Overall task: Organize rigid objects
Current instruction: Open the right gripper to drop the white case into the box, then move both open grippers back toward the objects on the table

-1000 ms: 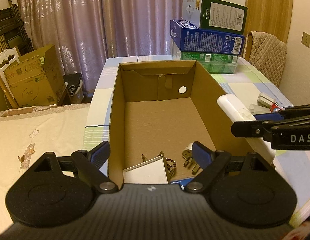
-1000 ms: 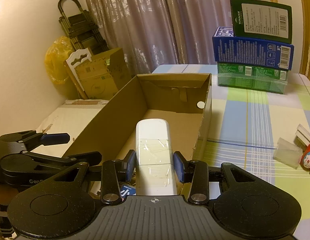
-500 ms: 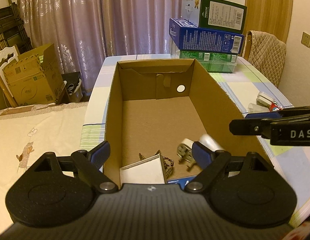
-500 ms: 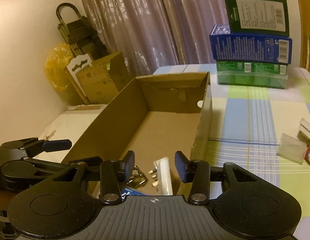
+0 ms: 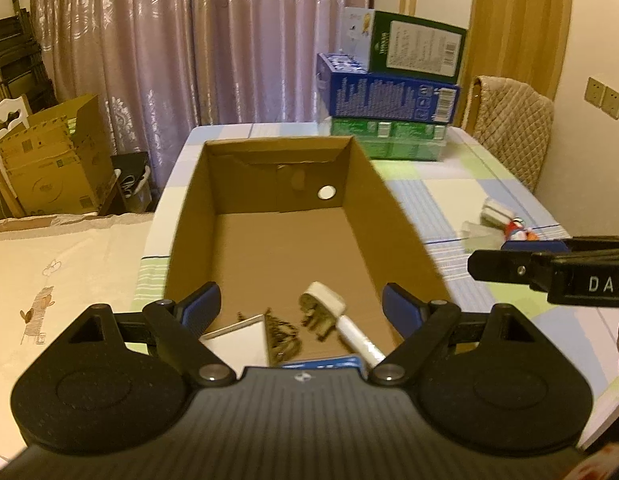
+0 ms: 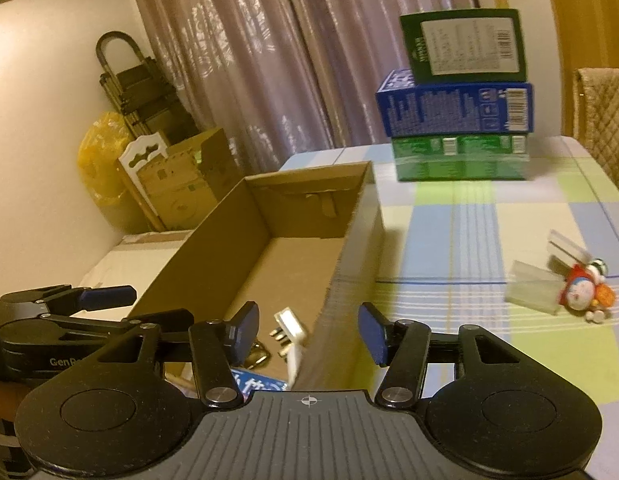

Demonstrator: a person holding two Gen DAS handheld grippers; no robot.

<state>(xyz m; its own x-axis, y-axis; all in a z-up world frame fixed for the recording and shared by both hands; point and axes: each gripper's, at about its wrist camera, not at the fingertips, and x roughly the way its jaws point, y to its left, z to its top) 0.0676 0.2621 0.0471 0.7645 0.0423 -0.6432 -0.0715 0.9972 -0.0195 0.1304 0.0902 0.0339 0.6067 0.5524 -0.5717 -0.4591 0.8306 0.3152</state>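
— Dropped: the long white plastic charger plug has left the right gripper, whose empty jaws are opening, and lies in the brown cardboard box.

— Next, the red-and-white toy figure, ahead-right, nearer it. The left gripper gapes empty.
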